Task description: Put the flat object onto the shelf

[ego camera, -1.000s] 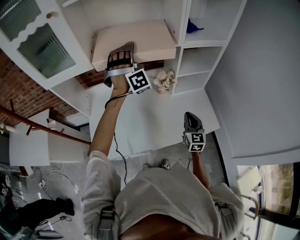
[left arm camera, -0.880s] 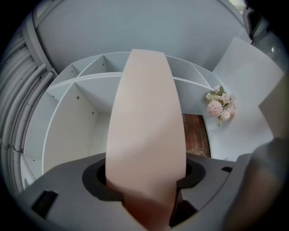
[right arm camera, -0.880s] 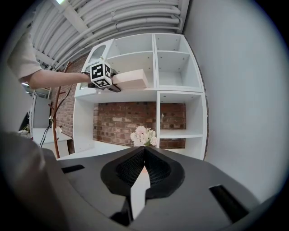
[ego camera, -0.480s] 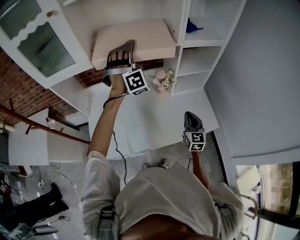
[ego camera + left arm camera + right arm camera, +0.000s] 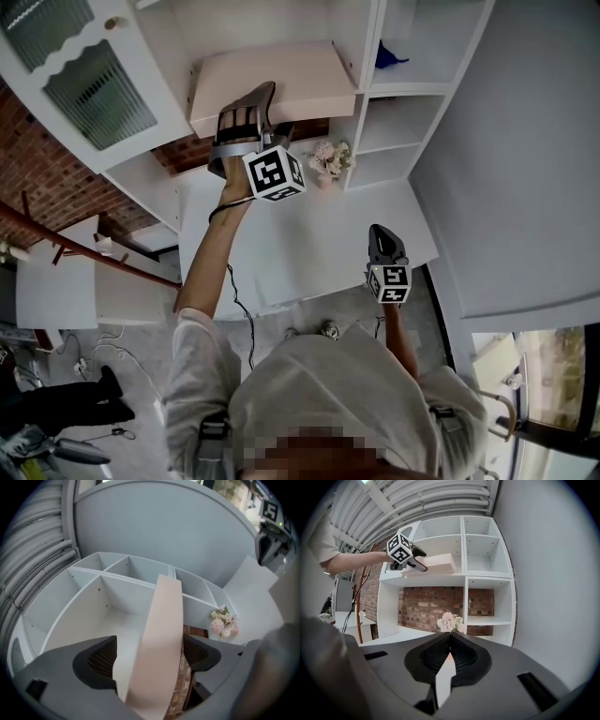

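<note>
Pale-pink flat object rests on shelf between opening jaws of left gripper; right gripper closed.

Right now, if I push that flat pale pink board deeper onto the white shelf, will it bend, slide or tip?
Probably stiff: the flat pale pink board shows straight edges. Likely slides easily on the smooth white shelf. Lying flat, tipping seems unlikely.

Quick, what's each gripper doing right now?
Left gripper: jaws opening, board between them, not gripped.
Right gripper: shut, empty.
</note>
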The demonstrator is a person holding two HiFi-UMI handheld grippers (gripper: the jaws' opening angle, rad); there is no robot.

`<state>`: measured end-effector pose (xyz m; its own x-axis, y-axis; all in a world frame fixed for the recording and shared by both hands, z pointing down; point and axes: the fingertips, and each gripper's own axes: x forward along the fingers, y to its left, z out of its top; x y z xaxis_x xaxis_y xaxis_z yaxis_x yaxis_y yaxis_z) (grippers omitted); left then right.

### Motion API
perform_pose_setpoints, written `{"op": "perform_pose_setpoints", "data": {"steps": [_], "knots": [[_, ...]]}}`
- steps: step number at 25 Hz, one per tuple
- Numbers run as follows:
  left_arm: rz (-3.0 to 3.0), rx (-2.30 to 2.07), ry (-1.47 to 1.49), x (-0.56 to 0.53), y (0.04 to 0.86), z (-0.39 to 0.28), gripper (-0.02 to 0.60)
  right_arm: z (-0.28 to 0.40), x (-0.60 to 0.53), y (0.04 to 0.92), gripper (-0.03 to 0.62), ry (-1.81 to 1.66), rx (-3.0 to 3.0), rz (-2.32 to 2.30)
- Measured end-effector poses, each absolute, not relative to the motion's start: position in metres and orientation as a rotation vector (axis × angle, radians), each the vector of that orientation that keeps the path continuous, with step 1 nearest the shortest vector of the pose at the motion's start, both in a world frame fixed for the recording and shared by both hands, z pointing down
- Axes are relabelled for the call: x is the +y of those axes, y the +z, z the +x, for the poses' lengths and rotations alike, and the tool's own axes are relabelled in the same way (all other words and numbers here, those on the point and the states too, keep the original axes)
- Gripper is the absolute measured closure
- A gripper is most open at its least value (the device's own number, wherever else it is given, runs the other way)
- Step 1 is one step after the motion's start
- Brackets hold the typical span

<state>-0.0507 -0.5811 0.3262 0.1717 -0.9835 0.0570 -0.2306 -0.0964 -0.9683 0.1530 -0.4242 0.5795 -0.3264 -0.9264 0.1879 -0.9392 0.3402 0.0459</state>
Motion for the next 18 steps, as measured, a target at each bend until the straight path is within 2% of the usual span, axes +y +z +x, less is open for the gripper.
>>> {"op": "perform_pose_setpoints", "data": {"steps": [5, 14, 16, 18], "knots": [[-1.682, 1.238, -0.809, -0.555, 0.320, -0.039, 0.144, 0.145, -0.420, 0.579, 0.565, 0.107, -2.423, 1.686], [-2.217, 1.383, -0.255, -0.527, 0.304, -0.033, 0.166, 0.142, -0.413, 0.583, 0.565, 0.103, -2.415, 1.684], [-2.275, 1.414, -0.171, -0.524, 0.304, -0.037, 0.190, 0.143, -0.411, 0.583, 0.565, 0.103, -2.410, 1.686], [-2.302, 1.428, -0.114, -0.520, 0.303, -0.040, 0.269, 0.144, -0.410, 0.584, 0.565, 0.104, -2.406, 1.685]]}}
